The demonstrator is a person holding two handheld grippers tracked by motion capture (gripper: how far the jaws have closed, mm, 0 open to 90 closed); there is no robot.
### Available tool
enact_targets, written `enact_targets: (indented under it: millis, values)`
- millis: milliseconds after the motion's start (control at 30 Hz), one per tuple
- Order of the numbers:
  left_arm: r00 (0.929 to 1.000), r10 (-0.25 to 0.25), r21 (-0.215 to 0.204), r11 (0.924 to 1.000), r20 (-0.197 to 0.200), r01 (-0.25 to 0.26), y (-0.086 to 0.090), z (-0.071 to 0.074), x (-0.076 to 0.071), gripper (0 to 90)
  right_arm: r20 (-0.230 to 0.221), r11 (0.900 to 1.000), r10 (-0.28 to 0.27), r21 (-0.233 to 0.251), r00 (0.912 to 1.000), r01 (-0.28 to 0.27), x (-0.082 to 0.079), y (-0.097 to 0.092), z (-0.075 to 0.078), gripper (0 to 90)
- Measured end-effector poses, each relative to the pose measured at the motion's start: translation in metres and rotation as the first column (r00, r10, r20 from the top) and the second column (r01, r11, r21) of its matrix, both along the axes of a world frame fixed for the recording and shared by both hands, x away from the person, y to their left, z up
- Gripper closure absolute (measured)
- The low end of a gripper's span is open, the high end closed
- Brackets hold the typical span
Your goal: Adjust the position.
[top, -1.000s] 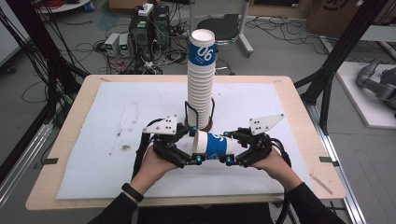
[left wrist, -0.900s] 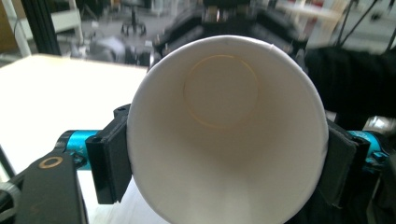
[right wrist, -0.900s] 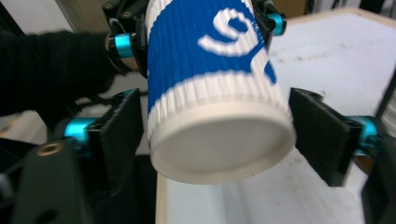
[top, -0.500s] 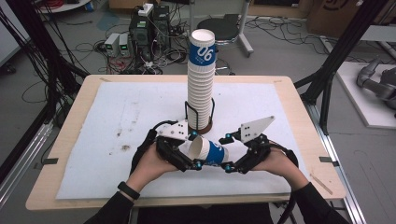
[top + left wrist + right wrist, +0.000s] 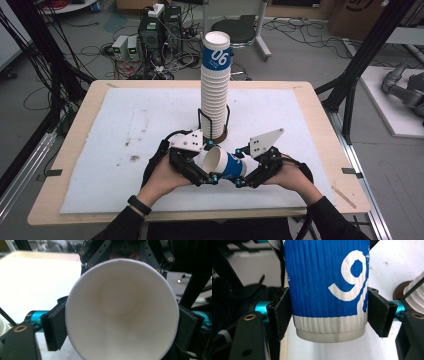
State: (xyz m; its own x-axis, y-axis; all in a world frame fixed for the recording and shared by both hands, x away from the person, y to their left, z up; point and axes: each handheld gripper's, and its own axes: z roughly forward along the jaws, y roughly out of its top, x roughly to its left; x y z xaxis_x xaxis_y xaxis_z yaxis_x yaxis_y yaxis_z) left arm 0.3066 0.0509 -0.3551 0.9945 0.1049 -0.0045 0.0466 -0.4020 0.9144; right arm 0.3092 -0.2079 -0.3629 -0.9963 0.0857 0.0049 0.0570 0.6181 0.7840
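A blue-and-white ribbed paper cup [image 5: 225,164] hangs on its side just above the white mat, between my two grippers. My right gripper [image 5: 240,172] has just been closing and is shut on the cup [image 5: 327,285] near its base, both pads [image 5: 283,315] pressing the wall. My left gripper [image 5: 207,167] is at the mouth end. Its jaws have just been opening, and the round, unsquashed rim [image 5: 122,310] still sits between its pads [image 5: 53,327]. A tall stack of the same cups [image 5: 216,85] stands upright in a black wire holder [image 5: 202,122] just behind.
The white mat [image 5: 125,130] covers a wooden table [image 5: 320,115]. Stains mark the mat at the left [image 5: 134,158]. The stack's lower cups [image 5: 417,292] are close on the right gripper's far side. Cables and computer boxes [image 5: 150,35] lie on the floor beyond.
The cup has turned from lying level across to slanting, its mouth now raised toward the left. Both hands stay in about the same place.
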Motion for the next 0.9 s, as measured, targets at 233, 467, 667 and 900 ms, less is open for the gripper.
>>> enact_targets:
  millis: [233,467,667,900]
  values:
    - [0.9976,0.025,-0.180,0.9831,-0.065,-0.037,0.007,-0.002,0.002,7.7,-0.060,0.9810,-0.026,0.191,0.9978,0.037,0.006,-0.017,0.007,29.0]
    - [0.9942,0.007,-0.290,0.9562,-0.107,-0.038,0.005,-0.005,0.002,9.6,-0.088,0.9694,-0.012,0.243,0.9960,0.033,0.005,-0.015,0.003,28.9]
    - [0.9942,0.007,-0.303,0.9523,-0.107,-0.040,0.007,-0.005,0.002,19.2,-0.087,0.9690,-0.002,0.246,0.9962,0.023,0.003,-0.010,0.001,29.0]
    - [0.9961,0.000,-0.258,0.9659,-0.088,-0.023,0.010,0.000,0.002,21.7,-0.091,0.9675,-0.021,0.249,0.9956,0.043,0.004,-0.012,-0.001,21.1]
